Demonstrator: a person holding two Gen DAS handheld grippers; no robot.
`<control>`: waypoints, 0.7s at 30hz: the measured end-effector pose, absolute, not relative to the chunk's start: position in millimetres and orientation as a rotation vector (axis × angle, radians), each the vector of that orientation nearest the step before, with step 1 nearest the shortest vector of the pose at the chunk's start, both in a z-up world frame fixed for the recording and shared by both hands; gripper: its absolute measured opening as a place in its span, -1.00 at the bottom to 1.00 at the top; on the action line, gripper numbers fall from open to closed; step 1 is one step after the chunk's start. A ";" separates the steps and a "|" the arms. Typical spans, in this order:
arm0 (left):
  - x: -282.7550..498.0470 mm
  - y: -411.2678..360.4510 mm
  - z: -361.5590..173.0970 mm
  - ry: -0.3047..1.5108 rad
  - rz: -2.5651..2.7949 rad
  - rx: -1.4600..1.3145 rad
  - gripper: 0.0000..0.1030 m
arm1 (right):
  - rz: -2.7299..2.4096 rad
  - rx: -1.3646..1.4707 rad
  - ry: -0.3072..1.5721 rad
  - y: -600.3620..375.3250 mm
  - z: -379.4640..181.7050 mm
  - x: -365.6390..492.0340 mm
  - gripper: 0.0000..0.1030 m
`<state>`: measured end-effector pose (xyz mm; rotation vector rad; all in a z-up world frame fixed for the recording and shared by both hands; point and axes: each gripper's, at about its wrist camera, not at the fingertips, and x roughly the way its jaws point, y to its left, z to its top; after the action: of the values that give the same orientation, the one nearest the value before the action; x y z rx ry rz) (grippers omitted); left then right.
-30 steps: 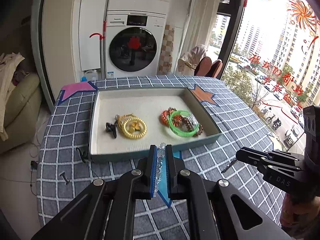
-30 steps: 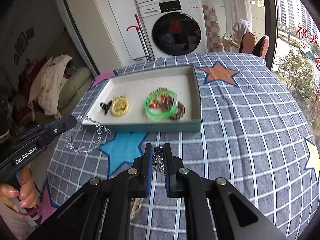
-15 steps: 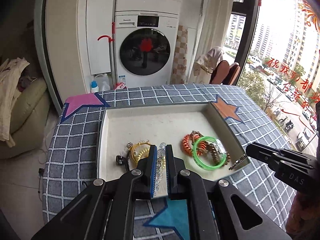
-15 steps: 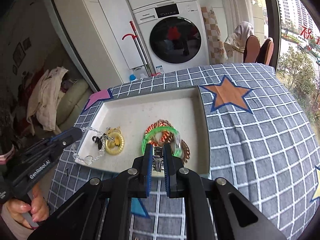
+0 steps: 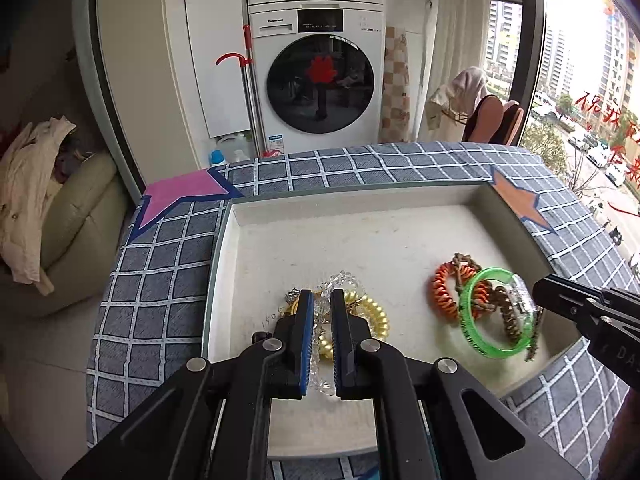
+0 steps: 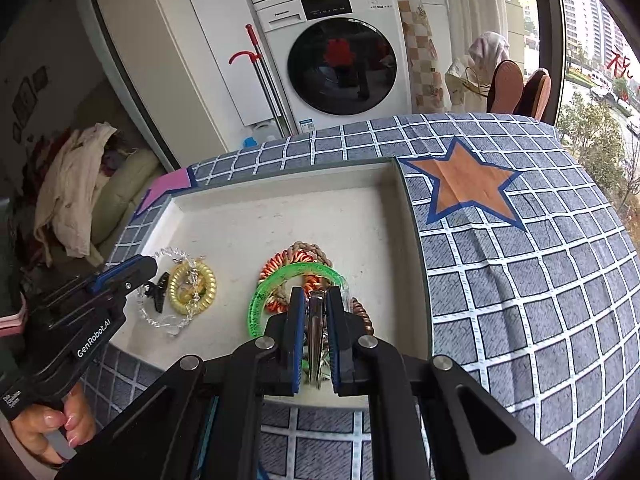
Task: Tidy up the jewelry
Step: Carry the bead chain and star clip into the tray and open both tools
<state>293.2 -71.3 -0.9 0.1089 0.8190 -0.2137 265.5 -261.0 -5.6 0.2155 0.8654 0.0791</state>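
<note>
Your left gripper (image 5: pixel 320 308) is clamped on a clear bead bracelet (image 5: pixel 340 280), held over the near-left part of the tray (image 5: pixel 360 196). In the right wrist view the bead bracelet (image 6: pixel 168 320) hangs from that gripper (image 6: pixel 140 268) and drapes across the yellow coil band (image 6: pixel 192 288); a small black clip (image 6: pixel 160 292) lies just beside the band on its left.

Your right gripper (image 6: pixel 316 300) is pinched on a thin metal clip (image 6: pixel 316 328), held over the tray's near-right pile. That pile: a green bangle (image 6: pixel 296 276) overlapping an orange coil band (image 6: pixel 288 264) and a brown braided cord (image 6: pixel 312 250). Whether the metal clip touches the pile, you cannot tell.

The tray sits on a grey checked cloth (image 6: pixel 520 280) with an orange star patch (image 6: pixel 468 188) to its right.

Both grippers point down and forward into the tray, well apart, left and right. Your left hand (image 6: pixel 52 432) grips its handle at the near-left edge.
</note>
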 end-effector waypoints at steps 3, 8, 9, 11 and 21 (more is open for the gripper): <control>294.7 -75.0 -6.5 0.819 -0.198 0.136 -0.45 | 0.074 0.203 0.872 -259.3 -9.7 270.0 -0.78; 296.2 -79.4 -16.1 0.834 -0.180 0.174 -0.45 | 0.071 0.212 0.896 -258.4 -18.0 276.1 -0.77; 297.0 -79.0 -17.4 0.837 -0.177 0.178 -0.45 | 0.069 0.209 0.898 -257.4 -19.2 276.7 -0.77; 298.1 -79.0 -20.5 0.845 -0.170 0.188 -0.45 | 0.069 0.201 0.896 -256.4 -20.3 276.5 -0.76; 294.5 -76.4 -23.1 0.886 -0.158 0.181 -0.45 | 0.093 0.204 0.873 -251.1 -8.6 267.3 0.27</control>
<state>294.5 -76.4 -23.1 0.1810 0.8858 -0.1582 267.3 -251.1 -8.6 0.2037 0.8732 0.0926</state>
